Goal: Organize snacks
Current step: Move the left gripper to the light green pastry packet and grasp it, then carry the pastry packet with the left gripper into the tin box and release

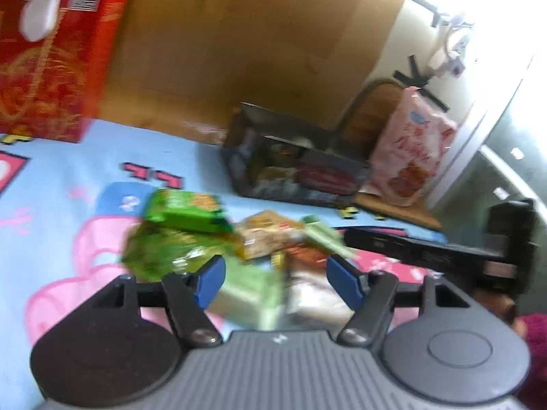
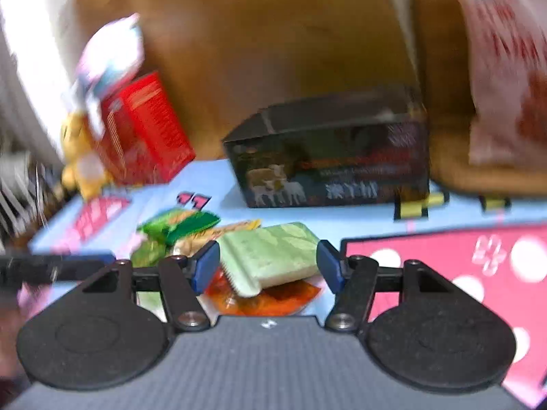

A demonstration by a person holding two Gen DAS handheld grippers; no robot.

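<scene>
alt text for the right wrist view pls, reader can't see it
The open right gripper frames a pale green snack packet lying on an orange wrapper, on a cartoon-print blue cloth. Behind stand a dark open-topped box and a red box.

Wooden headboard (image 1: pixel 239 44) behind cartoon-print bedsheet (image 1: pixel 51 198)

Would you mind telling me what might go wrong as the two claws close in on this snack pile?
The pale green packet lies atop an orange wrapper, so the open right claw may pinch both. The open left claw aims at the same heap; the claws could collide. Both views are blurred, so either claw may miss.
</scene>
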